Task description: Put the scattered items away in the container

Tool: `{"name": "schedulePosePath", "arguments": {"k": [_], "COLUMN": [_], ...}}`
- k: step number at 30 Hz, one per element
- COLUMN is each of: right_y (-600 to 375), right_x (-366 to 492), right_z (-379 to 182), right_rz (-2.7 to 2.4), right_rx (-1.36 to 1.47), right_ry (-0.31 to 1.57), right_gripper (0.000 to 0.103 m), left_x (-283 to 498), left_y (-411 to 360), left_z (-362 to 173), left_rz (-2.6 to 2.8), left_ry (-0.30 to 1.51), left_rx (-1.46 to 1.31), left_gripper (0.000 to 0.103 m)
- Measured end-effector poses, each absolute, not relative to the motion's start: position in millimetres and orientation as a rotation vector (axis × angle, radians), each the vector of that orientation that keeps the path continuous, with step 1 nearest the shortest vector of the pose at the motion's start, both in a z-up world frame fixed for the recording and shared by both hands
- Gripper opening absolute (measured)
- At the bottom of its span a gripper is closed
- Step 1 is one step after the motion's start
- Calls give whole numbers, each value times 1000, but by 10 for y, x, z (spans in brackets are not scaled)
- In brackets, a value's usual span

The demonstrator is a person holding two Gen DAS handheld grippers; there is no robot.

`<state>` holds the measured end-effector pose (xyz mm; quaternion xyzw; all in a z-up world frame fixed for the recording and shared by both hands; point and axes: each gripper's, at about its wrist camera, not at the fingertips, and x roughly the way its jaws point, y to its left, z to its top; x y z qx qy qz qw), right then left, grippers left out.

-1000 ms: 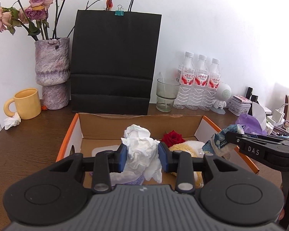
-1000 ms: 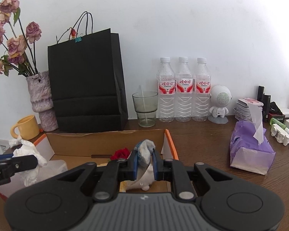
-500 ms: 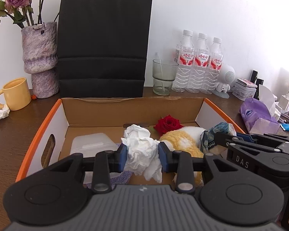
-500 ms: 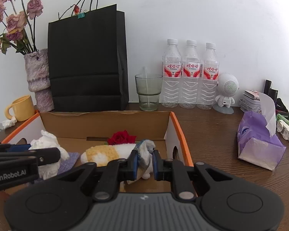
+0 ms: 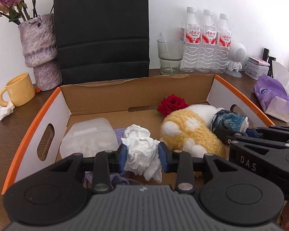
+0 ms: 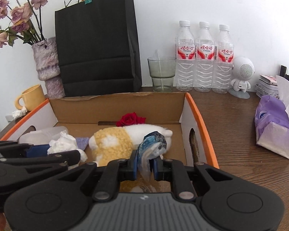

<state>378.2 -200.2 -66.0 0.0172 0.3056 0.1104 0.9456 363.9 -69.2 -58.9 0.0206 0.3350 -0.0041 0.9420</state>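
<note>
An open cardboard box (image 5: 40,113) with orange rims sits on the table; it also shows in the right wrist view (image 6: 200,119). My left gripper (image 5: 143,155) is shut on a crumpled white tissue (image 5: 140,144) and holds it low inside the box. My right gripper (image 6: 145,166) is shut on a blue and white crumpled wrapper (image 6: 154,144) over the box's right side. Inside lie a yellow and white plush toy (image 5: 185,132), a red rose (image 5: 171,104), a clear plastic case (image 5: 88,136) and a purple cloth (image 5: 117,177).
A black paper bag (image 5: 102,30), a purple vase (image 5: 40,52), a glass (image 5: 170,56) and three water bottles (image 5: 206,40) stand behind the box. A yellow mug (image 5: 17,92) with a tissue ball (image 5: 6,111) is on the left. A purple tissue pack (image 6: 275,129) lies on the right.
Both grippers have moved forward and down into the box, each still holding its item. The tissue and the wrapper now sit lower among the box's contents.
</note>
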Motion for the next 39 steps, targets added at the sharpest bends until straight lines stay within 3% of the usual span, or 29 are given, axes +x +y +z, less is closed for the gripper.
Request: {"name": "schedulePosePath", "arguments": {"k": [21, 30, 36, 39], "right_y": [-1950, -1974, -1975, -1969], "right_x": [3863, 3896, 3908, 3907], "right_z": [-795, -820, -805, -793], "right_rz": [259, 272, 273, 269], "right_rx": [11, 31, 31, 26], "right_ry": [685, 712, 730, 729], "right_gripper": [14, 15, 15, 16], "left_x": [3717, 3719, 3732, 3734], "left_y": [-800, -846, -832, -802], "left_z": [-695, -697, -686, -683], "left_rz": [51, 90, 120, 153], "left_ry": [742, 759, 771, 776], "left_rx": [62, 74, 80, 83], "left_gripper": [41, 53, 66, 78]}}
